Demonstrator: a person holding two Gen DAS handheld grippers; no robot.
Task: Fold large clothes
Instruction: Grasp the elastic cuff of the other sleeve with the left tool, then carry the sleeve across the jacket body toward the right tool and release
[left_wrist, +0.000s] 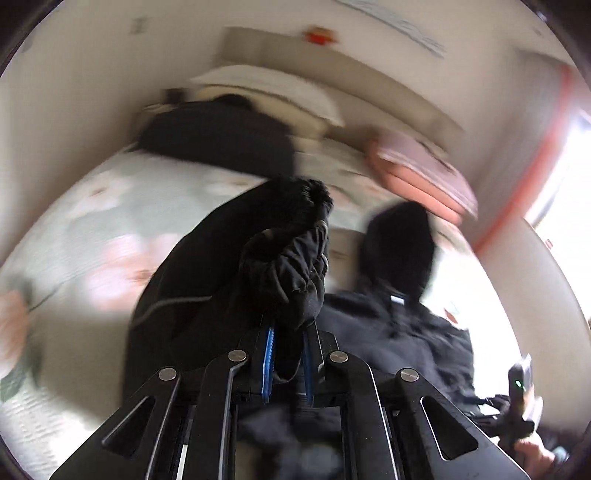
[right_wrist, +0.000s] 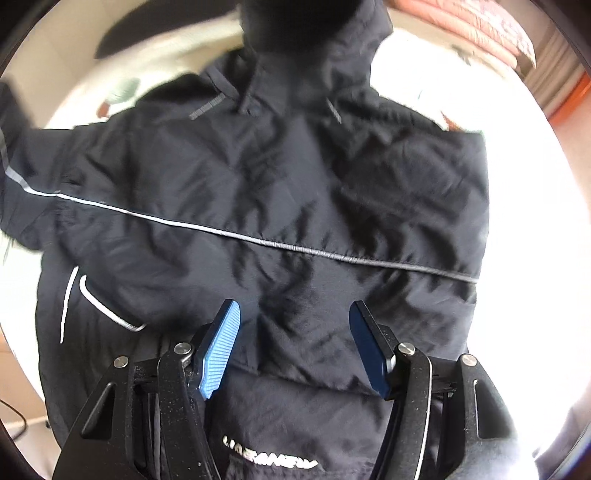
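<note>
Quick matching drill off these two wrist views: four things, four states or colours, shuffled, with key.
1. left gripper
2. right gripper
3. black jacket
4. folded quilt

A. pink, lying at the far side of the bed
B. jaws apart, nothing between them
C. shut on a bunched black sleeve
D. spread on the bed, with a grey reflective stripe across it

Pairs: 1-C, 2-B, 3-D, 4-A

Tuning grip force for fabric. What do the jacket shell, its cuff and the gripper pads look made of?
Jacket: thin woven synthetic, probably nylon or polyester; fine creases, slight sheen, grey reflective-looking piping.
Cuff, pinched in the left gripper: fuzzy, fleece-like edge, matte; blurred, so unsure.
Right gripper pads: blue, finely ribbed, likely rubber or soft plastic.
</note>
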